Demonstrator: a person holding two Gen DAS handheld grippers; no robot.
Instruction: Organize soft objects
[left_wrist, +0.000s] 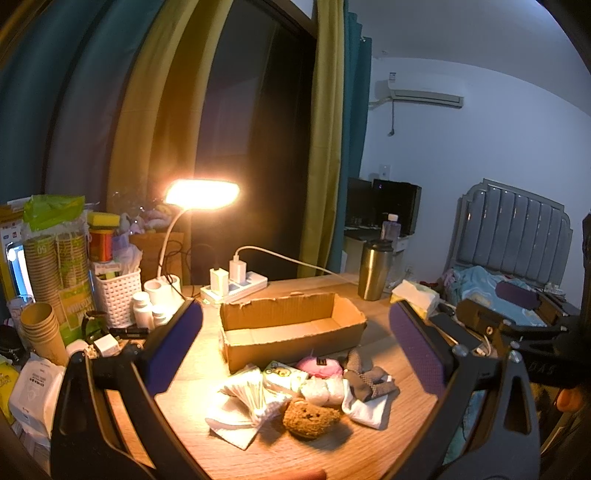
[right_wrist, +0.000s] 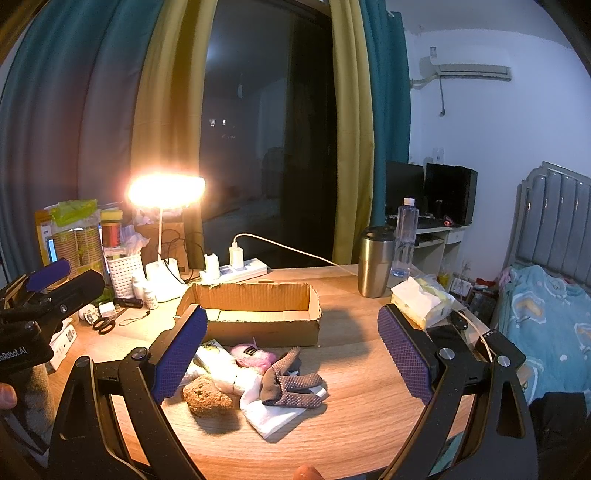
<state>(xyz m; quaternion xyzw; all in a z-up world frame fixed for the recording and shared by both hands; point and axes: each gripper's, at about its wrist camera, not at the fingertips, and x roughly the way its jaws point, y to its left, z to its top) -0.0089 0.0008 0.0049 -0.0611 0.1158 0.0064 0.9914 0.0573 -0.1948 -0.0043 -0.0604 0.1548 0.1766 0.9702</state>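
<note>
Two grippers: the left gripper and right gripper are hovering with jaws spread wide, grasping nothing.
Soft pile: a brown plush bear, pink fluffy ball, grey dotted sock and white folded cloth are lying heaped on the round wooden table.
Destination: the open brown cardboard box is sitting just behind the heap, likely to be receiving it.
Writing: "nRobot.AI" is showing on the left gripper's body in the right view; the cup packaging print is too blurred to read.

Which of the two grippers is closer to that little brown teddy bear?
Left, though only slightly. The left gripper hangs open with the brown teddy bear centred between its fingers. In the right gripper's view the bear lies off by its left finger.
</note>
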